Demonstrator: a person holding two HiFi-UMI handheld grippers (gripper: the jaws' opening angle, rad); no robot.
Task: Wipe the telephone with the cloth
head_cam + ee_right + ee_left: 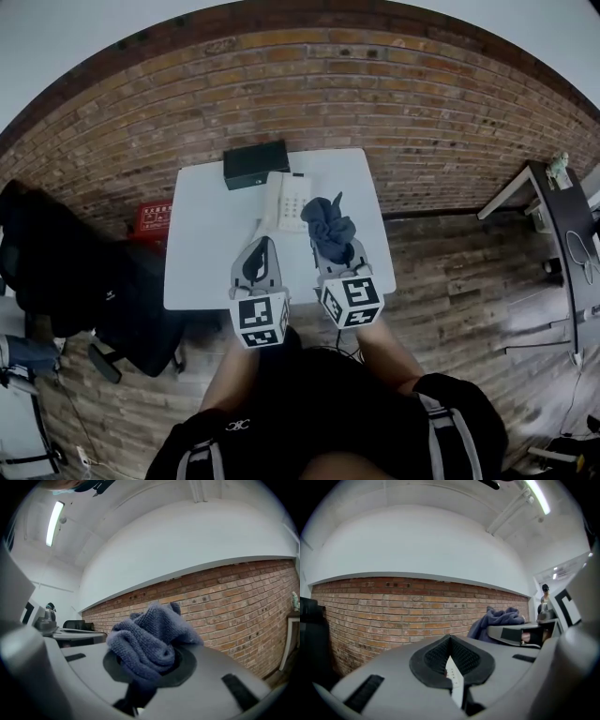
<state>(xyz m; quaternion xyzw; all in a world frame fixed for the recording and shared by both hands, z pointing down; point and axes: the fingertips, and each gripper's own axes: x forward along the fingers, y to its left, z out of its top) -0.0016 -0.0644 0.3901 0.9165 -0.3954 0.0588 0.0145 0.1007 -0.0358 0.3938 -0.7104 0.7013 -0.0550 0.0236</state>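
A white telephone (289,200) lies on the white table (206,253), towards its far side. My right gripper (332,247) is shut on a bunched dark blue cloth (328,228), held above the table just right of the telephone. In the right gripper view the cloth (152,639) bulges out of the jaws of that gripper (154,662). My left gripper (264,244) hovers beside it, near the telephone's front edge, jaws shut and holding nothing. In the left gripper view that gripper's (449,643) pads meet, and the cloth (497,619) shows to the right.
A black box (255,164) sits at the table's back edge, behind the telephone. A brick wall runs behind the table. A black office chair (112,300) and a red crate (155,217) stand to the left. Another desk (562,234) stands at the far right.
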